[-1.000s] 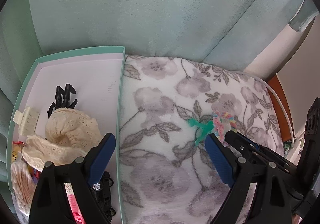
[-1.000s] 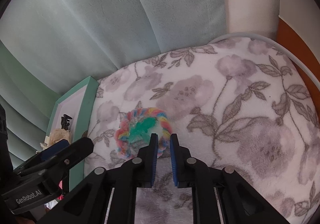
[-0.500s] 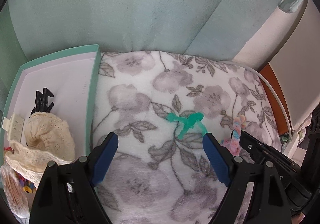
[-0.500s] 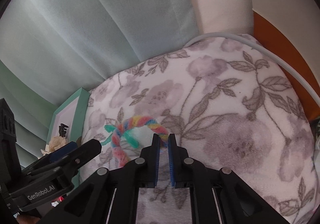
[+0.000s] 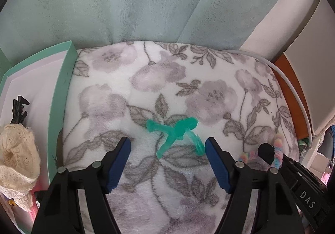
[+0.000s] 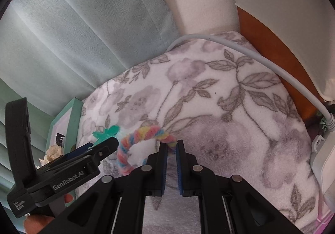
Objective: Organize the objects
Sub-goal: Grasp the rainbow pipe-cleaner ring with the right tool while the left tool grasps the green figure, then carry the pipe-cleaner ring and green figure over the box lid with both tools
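A green plastic figure (image 5: 174,132) lies on the floral blanket (image 5: 159,79), just ahead of and between the blue pads of my open left gripper (image 5: 167,146). It also shows in the right wrist view (image 6: 106,132). My right gripper (image 6: 171,147) is shut on a rainbow yarn ring (image 6: 134,139) and holds it lifted off the blanket. The ring also shows at the right of the left wrist view (image 5: 277,151). A teal-rimmed white box (image 5: 60,95) stands at the left.
The box holds a cream lace cloth (image 5: 17,150) and a small black figure (image 5: 18,108). A teal cushion back (image 5: 125,3) rises behind the blanket. A white cable (image 6: 261,62) runs along the blanket's right edge, beside an orange surface (image 6: 261,33).
My right gripper lifted the yarn ring off the green figure and drew it right. My left gripper shifted right and closer, so the figure now lies between its pads.
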